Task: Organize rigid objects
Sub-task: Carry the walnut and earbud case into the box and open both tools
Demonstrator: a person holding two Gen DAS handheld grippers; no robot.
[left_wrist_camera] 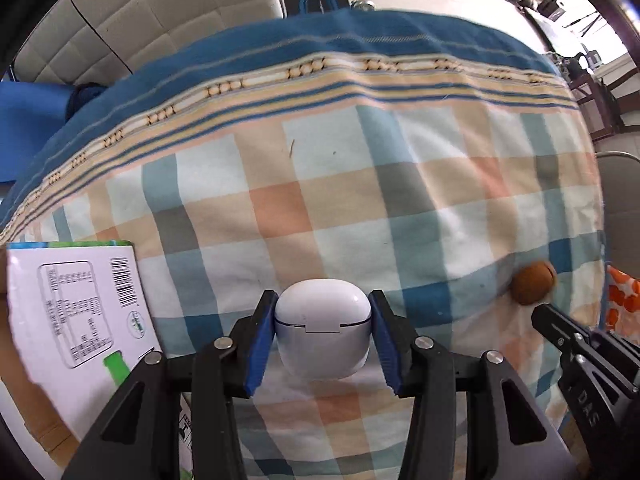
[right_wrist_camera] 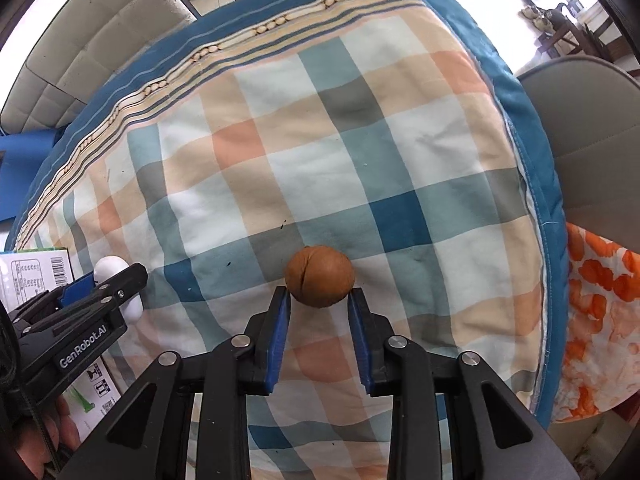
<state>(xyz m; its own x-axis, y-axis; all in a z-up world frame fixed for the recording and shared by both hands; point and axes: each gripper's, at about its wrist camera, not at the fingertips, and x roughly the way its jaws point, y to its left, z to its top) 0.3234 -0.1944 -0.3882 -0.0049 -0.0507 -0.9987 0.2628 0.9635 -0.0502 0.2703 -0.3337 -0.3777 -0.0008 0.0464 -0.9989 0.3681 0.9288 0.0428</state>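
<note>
Gripping: left claw (left_wrist_camera: 323,312) on earbud case (left_wrist_camera: 322,334), right claw (right_wrist_camera: 320,300) on walnut (right_wrist_camera: 319,276).

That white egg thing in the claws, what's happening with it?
It's a white earbud case. A person holding two grabber tools is tidying things on a checked blanket. The left gripper has its jaws pressed against the case's sides. The right gripper is at a brown walnut, jaws either side, though a firm grip isn't clear. A white carton lies nearby.
</note>
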